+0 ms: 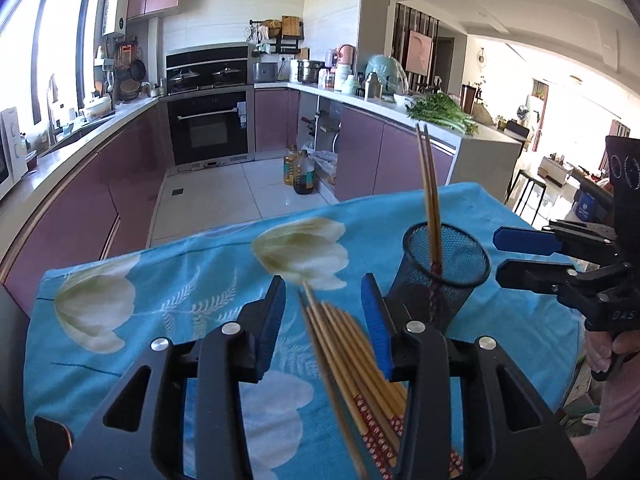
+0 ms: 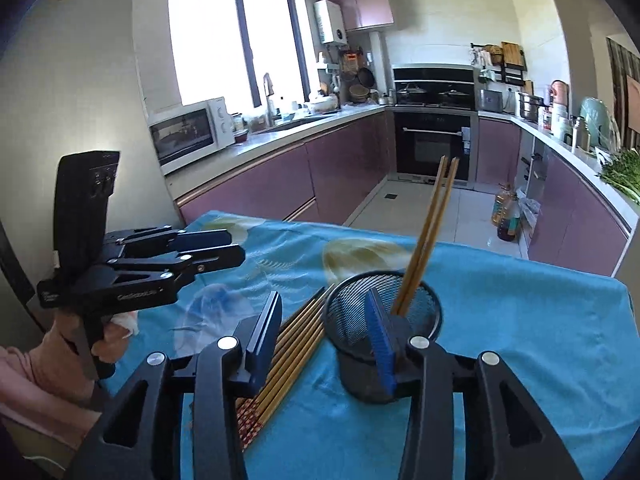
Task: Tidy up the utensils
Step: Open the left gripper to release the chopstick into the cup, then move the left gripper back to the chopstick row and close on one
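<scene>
1. The work is done on a desk covered by a turquoise cloth printed with white tulips [image 1: 168, 280]; on it stands a black wire-mesh cylindrical holder [image 1: 444, 268], and beside it lies a loose bundle of light bamboo chopsticks with red-patterned ends [image 1: 352, 344]
2. One pair of bamboo chopsticks [image 1: 430, 184] already stands in the holder, leaning against its rim with the thin tips upward, so I judge the task under way with most of the sticks yet to go in
3. The left hand-held gripper [image 1: 324, 292] is partly open and holds nothing; its blue pads stand either side of the lying bundle's thin ends, above them and not pressing on any stick
4. The right hand-held gripper [image 2: 326, 308] is also partly open and empty; in the right wrist view its left pad hangs over the bundle and its right pad sits in front of the holder's mouth, clear of the standing pair as far as can be told
5. The step in hand looks like the approach for the next pick from the bundle
6. The next move calls for lowering one gripper onto a stick or two near the thin ends, closing firmly enough to lift them free of their neighbours, then tipping them upright over the holder's mouth
7. The sticks lie tightly side by side and partly overlapping, so separating a few without dragging the rest is the fiddly part; the light holder could also tip if knocked
</scene>
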Motion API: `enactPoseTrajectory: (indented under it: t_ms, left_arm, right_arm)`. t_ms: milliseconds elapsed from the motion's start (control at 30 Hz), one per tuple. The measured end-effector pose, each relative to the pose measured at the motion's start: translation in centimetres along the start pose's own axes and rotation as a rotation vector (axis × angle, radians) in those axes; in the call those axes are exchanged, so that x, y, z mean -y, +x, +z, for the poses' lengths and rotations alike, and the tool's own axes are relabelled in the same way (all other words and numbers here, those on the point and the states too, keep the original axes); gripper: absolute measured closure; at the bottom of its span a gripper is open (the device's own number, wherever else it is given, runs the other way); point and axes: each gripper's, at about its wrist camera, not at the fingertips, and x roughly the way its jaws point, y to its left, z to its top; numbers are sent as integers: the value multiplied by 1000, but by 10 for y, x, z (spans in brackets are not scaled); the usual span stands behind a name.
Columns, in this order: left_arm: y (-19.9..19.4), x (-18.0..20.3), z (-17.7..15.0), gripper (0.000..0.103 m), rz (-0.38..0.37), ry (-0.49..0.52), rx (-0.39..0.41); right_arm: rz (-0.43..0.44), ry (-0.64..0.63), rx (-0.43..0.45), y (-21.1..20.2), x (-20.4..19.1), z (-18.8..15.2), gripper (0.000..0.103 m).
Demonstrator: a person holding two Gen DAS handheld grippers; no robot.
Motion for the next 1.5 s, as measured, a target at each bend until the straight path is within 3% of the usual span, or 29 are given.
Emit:
enactPoseTrajectory:
  t_ms: [200,400,733,1500]
  left_arm:
    - [15,-13,-41,64,30,-4,-113]
    - [34,-12,-72,64,17,-12,-181]
    - [50,-4,-83,64,21,-2,-221]
    - [63,5,-91,62,31,51,-262]
  right_arm:
    - [36,35,-138,38,-10,-26,62]
    - [28,86,-202,62,-8,-43,62]
    - [6,125,-248,71,-4,-58,62]
    - [-77,76,-284,81,-9,-64,64]
